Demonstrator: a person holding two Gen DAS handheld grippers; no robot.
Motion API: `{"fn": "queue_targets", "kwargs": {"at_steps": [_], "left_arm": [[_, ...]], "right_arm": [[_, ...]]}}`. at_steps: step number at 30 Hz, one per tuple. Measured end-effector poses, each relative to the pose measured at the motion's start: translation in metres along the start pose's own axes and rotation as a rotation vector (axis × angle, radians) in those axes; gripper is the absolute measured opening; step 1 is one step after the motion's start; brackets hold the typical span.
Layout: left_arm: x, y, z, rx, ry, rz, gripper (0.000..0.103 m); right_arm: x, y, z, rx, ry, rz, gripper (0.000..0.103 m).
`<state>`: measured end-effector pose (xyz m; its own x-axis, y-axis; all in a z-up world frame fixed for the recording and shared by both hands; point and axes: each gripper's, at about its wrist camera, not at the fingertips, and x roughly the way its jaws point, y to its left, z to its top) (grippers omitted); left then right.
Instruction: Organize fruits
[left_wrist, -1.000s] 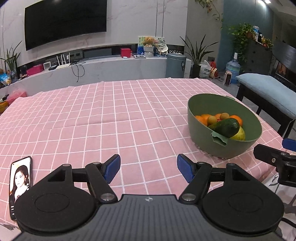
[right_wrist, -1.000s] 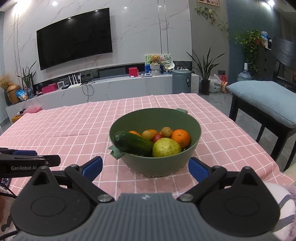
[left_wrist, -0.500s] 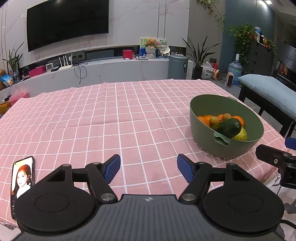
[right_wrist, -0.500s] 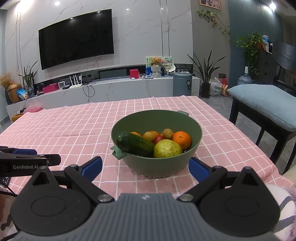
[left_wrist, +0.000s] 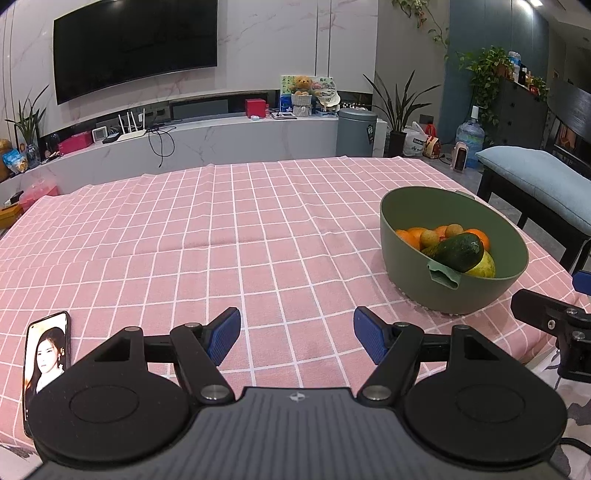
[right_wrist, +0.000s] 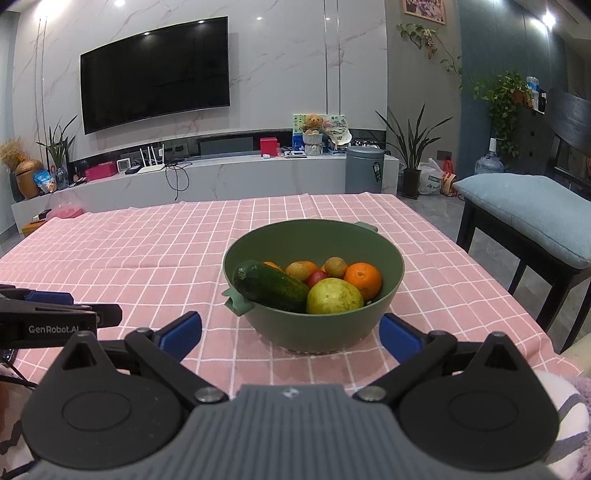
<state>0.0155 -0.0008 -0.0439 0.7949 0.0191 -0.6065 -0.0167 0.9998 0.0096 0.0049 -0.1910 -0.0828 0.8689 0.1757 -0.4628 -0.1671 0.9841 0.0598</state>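
Note:
A green bowl (right_wrist: 389, 258) stands on the pink checked tablecloth (right_wrist: 147, 258). It holds a dark cucumber (right_wrist: 271, 286), a yellow-green round fruit (right_wrist: 334, 297), an orange (right_wrist: 364, 278), a small red fruit and some small brown ones. In the left wrist view the bowl (left_wrist: 406, 266) sits at the right. My right gripper (right_wrist: 290, 332) is open and empty, just in front of the bowl. My left gripper (left_wrist: 297, 334) is open and empty over the cloth, left of the bowl.
A phone (left_wrist: 46, 360) with a lit screen lies at the near left table edge. A cushioned bench (right_wrist: 528, 214) stands right of the table. A TV wall and a low shelf lie beyond the far edge.
Both views have lifted and pulled back slightly. The bowl and fruits have not moved. Both grippers stay open.

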Motion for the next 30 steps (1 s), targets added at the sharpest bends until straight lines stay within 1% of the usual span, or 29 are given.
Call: {"fn": "queue_targets", "kwargs": {"at_steps": [30], "left_arm": [[-0.0009, -0.0003, 0.0009, 0.001, -0.001, -0.001, 0.082]], "right_arm": [[-0.0031, 0.0079, -0.0018, -0.034, -0.001, -0.011, 0.098]]}}
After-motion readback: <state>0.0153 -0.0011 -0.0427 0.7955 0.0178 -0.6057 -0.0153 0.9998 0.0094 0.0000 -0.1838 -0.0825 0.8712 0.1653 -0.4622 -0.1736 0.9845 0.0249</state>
